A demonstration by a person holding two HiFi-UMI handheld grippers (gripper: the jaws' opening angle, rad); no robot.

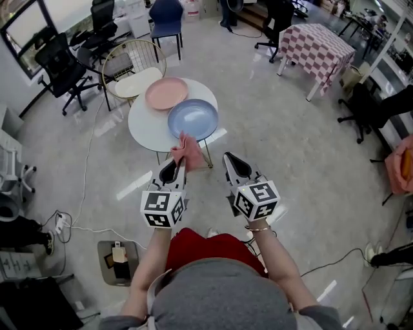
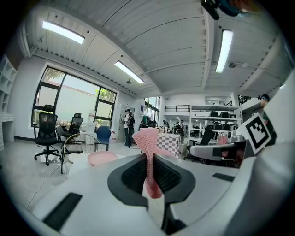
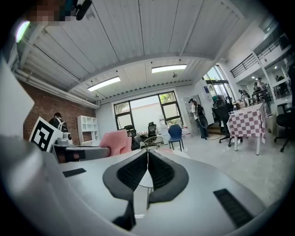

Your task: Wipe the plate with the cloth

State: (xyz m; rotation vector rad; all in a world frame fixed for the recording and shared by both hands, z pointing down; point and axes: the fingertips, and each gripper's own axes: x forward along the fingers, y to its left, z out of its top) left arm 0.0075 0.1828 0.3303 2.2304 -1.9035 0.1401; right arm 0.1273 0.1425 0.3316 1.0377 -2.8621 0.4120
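Note:
A pink cloth [image 1: 186,149] sticks up from my left gripper [image 1: 176,164], which is shut on it; in the left gripper view the cloth [image 2: 148,152] rises between the closed jaws. My right gripper [image 1: 231,161] is shut with nothing in it, level with the left one. Both hang short of a round white table [image 1: 145,122]. On the table lie a blue plate [image 1: 193,119] near me and a pink plate [image 1: 166,93] behind it. The pink plate [image 2: 102,157] also shows in the left gripper view, and the cloth [image 3: 115,141] at the left of the right gripper view.
A gold wire chair [image 1: 134,67] stands behind the table. Black office chairs [image 1: 61,64] are at the far left, a blue chair [image 1: 166,19] beyond. A checked-cloth table [image 1: 318,50] is at the far right. Cables and a power strip [image 1: 61,222] lie on the floor at left.

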